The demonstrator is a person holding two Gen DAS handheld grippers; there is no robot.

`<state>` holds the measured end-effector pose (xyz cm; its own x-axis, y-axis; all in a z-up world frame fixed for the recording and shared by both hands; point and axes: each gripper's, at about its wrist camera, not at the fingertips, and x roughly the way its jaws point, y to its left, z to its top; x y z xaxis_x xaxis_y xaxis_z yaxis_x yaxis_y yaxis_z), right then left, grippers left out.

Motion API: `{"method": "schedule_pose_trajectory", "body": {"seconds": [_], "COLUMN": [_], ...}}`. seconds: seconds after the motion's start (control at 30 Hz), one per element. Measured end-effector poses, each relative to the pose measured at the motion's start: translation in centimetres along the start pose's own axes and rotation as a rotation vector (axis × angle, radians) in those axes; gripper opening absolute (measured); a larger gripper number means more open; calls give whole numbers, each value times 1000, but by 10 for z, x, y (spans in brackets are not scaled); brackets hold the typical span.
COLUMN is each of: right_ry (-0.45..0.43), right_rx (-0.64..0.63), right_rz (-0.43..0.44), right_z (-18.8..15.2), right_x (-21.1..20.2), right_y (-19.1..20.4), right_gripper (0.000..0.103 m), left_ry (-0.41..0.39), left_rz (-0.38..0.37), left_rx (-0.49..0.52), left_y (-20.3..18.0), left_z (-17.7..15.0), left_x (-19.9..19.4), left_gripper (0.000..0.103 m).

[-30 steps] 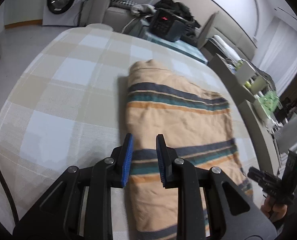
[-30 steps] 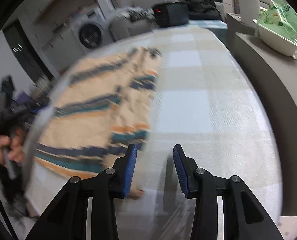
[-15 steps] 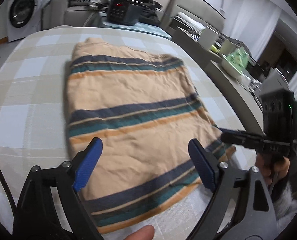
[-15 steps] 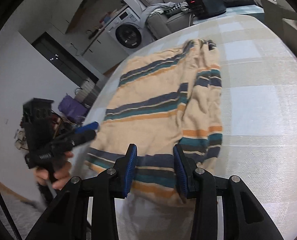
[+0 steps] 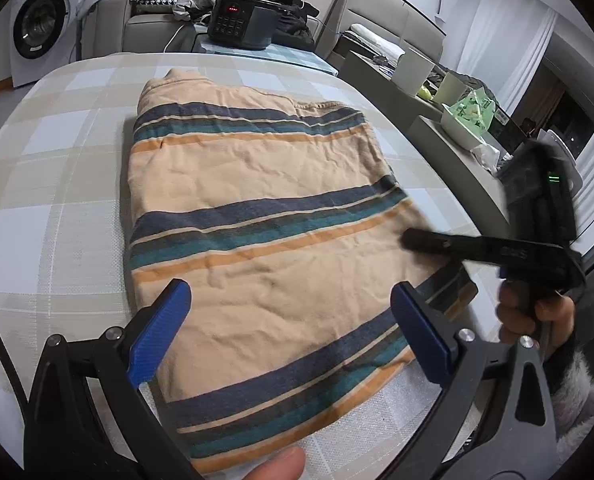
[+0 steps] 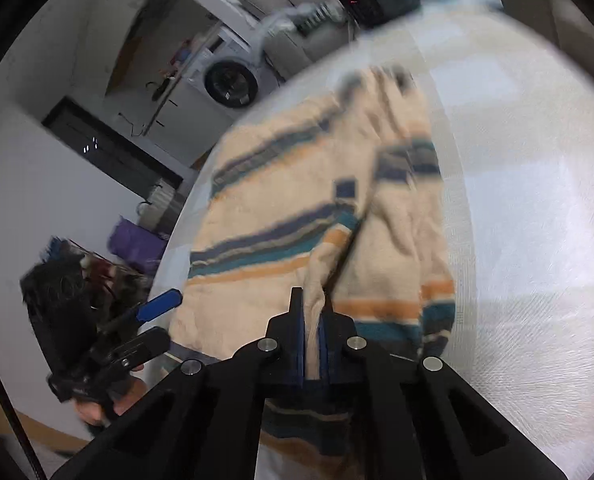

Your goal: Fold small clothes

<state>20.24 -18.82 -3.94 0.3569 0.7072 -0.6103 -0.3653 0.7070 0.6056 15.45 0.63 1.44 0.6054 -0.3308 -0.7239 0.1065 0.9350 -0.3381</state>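
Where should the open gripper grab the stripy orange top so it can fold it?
The open left hand-held gripper would best pinch the near left hem corner of the peach striped knit top, coming in low from the near side. That corner lies flat and free on the checked tablecloth, opposite where the right hand-held gripper already pinches cloth.
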Motion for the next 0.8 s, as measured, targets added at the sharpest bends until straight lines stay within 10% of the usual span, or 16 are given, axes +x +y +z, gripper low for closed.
{"method": "schedule_pose_trajectory", "body": {"seconds": [0.27, 0.8], "right_ry": [-61, -27], "right_rx": [-178, 178], "right_rz": [-238, -31], "right_z": [-24, 68], "right_x": [-10, 29], "right_y": [29, -48], "right_gripper": [5, 19], "left_ry": [14, 61], "left_rz": [9, 42], "left_rx": [17, 63], "left_y": [2, -1], "left_z": [-1, -8], "left_x": [3, 15], "left_gripper": [99, 99]}}
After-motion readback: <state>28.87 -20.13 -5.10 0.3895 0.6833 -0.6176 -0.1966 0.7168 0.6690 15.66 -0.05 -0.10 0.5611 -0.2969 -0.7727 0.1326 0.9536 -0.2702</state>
